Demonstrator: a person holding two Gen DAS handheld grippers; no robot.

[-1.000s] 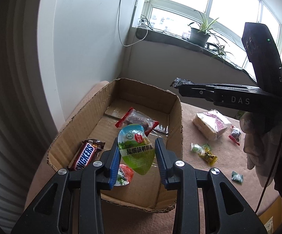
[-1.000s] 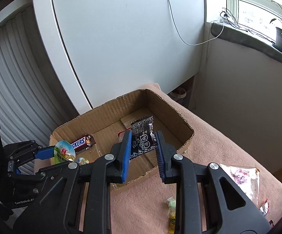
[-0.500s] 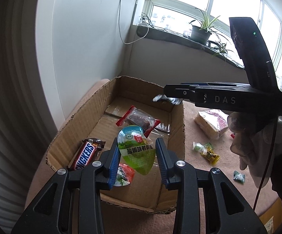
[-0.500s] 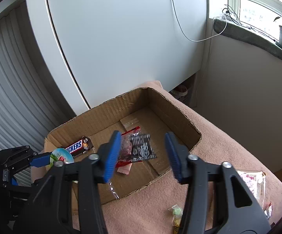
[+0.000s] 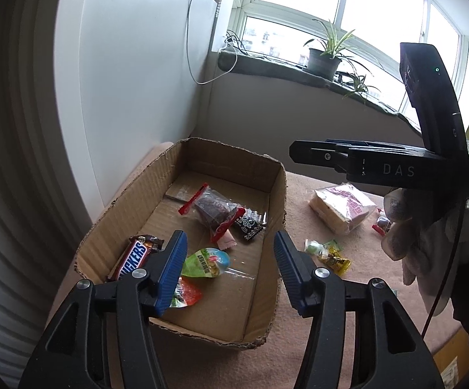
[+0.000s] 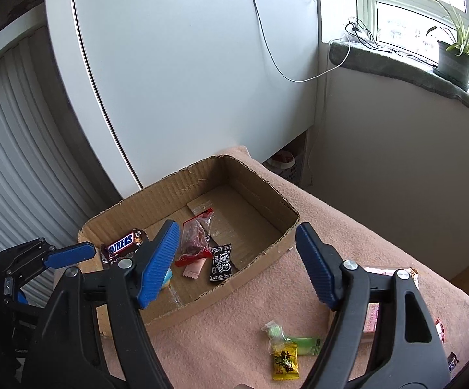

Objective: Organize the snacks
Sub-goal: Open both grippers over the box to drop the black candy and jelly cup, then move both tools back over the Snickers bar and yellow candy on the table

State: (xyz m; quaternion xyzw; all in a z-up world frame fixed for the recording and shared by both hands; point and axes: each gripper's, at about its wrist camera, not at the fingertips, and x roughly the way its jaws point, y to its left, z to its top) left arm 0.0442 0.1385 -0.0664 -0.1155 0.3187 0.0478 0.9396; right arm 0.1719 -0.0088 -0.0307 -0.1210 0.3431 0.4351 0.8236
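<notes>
A cardboard box (image 5: 276,194) (image 6: 260,191) sits on a pink cloth. In it lie a Snickers bar (image 5: 134,257) (image 6: 121,243), a green jelly cup (image 5: 207,262), a red-edged clear packet (image 5: 215,210) (image 6: 195,236), a black packet (image 5: 249,227) (image 6: 220,264) and a small pink sweet (image 6: 193,269). My left gripper (image 5: 229,267) is open and empty above the box's near end. My right gripper (image 6: 237,262) is open and empty above the box's front wall. Outside the box lie green and yellow sweets (image 5: 328,254) (image 6: 284,347) and a pink-printed bread pack (image 5: 343,207).
The white wall panel (image 6: 186,81) stands behind the box. A window sill with potted plants (image 5: 323,60) runs along the back. A small red sweet (image 5: 380,225) lies by the gloved hand (image 5: 409,236) that holds the right gripper. More wrappers lie at the cloth's right edge (image 6: 438,327).
My left gripper opened and the green jelly cup dropped into the box. My right gripper opened, let the black packet fall into the box, and drew back to the right.
</notes>
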